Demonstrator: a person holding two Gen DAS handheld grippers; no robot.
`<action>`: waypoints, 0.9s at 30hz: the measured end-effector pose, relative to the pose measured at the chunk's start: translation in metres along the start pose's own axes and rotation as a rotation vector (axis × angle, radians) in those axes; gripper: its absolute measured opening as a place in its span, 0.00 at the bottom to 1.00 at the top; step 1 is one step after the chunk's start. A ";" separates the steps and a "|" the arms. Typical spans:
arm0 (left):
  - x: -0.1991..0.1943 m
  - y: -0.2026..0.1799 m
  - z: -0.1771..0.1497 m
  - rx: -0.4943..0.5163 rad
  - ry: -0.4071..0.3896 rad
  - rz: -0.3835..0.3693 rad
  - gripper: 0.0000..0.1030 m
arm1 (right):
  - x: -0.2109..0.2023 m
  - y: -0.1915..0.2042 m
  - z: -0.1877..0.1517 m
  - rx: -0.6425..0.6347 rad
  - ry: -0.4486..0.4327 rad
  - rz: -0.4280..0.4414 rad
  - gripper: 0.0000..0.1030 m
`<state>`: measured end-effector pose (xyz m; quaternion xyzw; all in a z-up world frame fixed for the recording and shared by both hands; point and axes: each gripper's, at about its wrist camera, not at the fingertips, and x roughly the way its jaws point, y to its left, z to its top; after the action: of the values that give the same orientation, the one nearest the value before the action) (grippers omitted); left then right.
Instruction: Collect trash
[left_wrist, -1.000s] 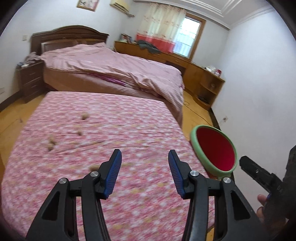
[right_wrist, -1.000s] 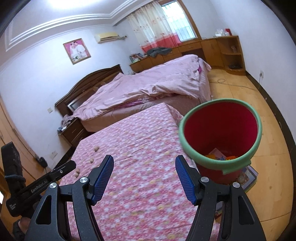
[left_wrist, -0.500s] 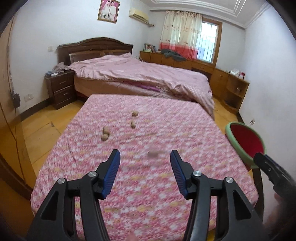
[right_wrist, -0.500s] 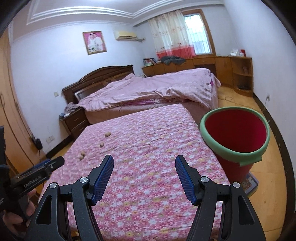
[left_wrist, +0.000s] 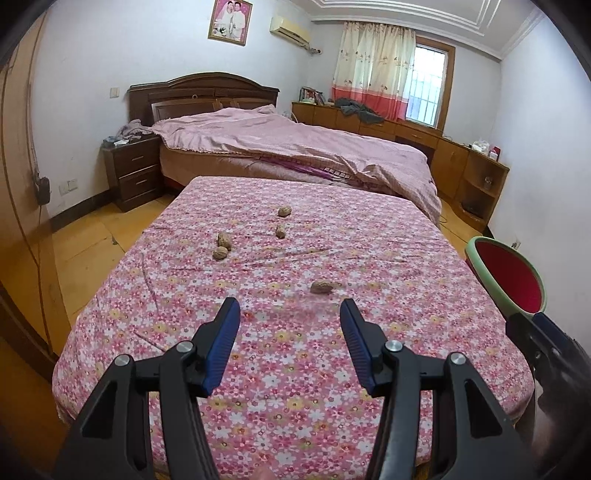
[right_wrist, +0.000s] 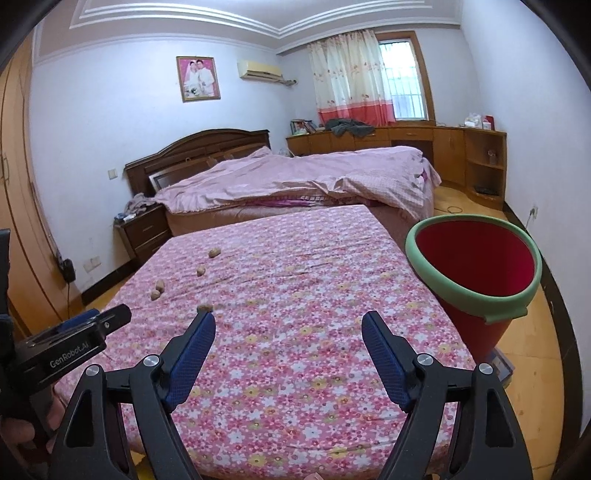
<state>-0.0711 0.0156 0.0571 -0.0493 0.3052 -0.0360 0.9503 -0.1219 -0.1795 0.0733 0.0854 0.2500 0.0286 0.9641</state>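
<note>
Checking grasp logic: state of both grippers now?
Left gripper: open, nothing between the jaws.
Right gripper: jaws opening, nothing between them.

Walnuts (left_wrist: 320, 287) on bed (left_wrist: 369, 369), bin (right_wrist: 476, 273) right.

The left gripper (left_wrist: 290, 314) points forward and tilts downward, its blue-padded fingers (left_wrist: 221, 339) parted with nothing between them. The right gripper (right_wrist: 288, 325) also points forward and slightly down, beside the left one; its jaws are opening and stand wider apart, and nothing lies between its blue pads (right_wrist: 384, 354). Each gripper shows at the edge of the other's view. Part of the hand (right_wrist: 22, 432) holding the left gripper shows at the lower left of the right wrist view.
</note>
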 end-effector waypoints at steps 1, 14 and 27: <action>0.001 0.000 -0.001 -0.001 0.003 0.001 0.55 | 0.001 -0.001 0.000 0.006 0.001 -0.002 0.80; -0.001 0.003 -0.008 -0.006 -0.004 0.042 0.55 | 0.000 -0.002 -0.005 0.018 0.010 -0.006 0.80; -0.002 0.003 -0.010 -0.005 -0.016 0.056 0.55 | -0.002 -0.004 -0.006 0.028 0.005 -0.014 0.80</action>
<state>-0.0780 0.0184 0.0497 -0.0436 0.2988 -0.0084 0.9533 -0.1268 -0.1825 0.0683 0.0970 0.2532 0.0188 0.9624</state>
